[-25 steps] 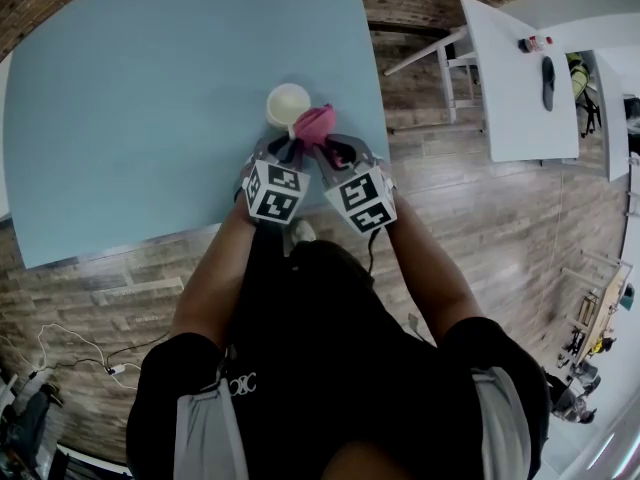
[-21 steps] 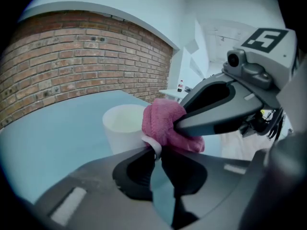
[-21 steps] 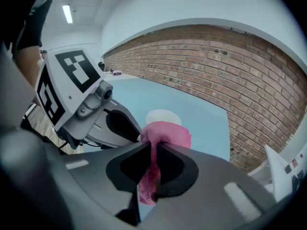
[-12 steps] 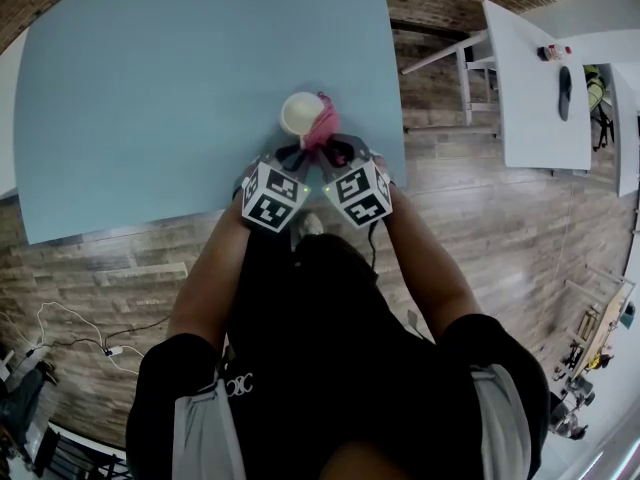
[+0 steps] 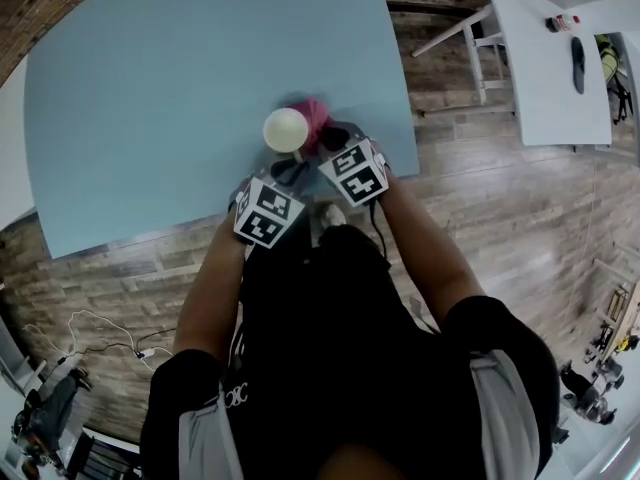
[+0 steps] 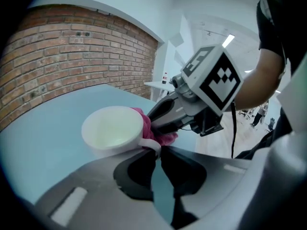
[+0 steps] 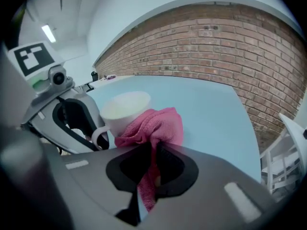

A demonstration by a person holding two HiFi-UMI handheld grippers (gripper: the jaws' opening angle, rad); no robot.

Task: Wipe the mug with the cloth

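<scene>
Nearest to you, your two arms in black sleeves reach forward over the near edge of the counter. Your left hand-held gripper [image 6: 157,150] has its jaws narrow, almost together, and they pinch the curved handle [image 6: 154,144] of the white ceramic mug [image 6: 111,131]. The mug is turned so that its open mouth faces a little toward this gripper. I cannot tell whether its bottom rests on the counter or is just above it.

Just beside it, on the right, your right hand-held gripper [image 7: 152,147] has its jaws closed on the pink woven cloth [image 7: 158,123]. One end of the cloth hangs down between the jaws. The bunched part lies in front of the jaw tips and touches the outer wall of the mug, on the side near the handle. The two grippers point toward each other, and their tips are close together at the mug.

The mug and the cloth are over the light blue counter [image 5: 150,88], near its near edge and toward the near right corner.

Beyond the far edge of the counter there is a red brick wall [image 7: 216,37]. To the right of the counter is a wooden plank floor [image 5: 500,218], and on it stands a white table [image 5: 545,58], well apart from the counter.
</scene>
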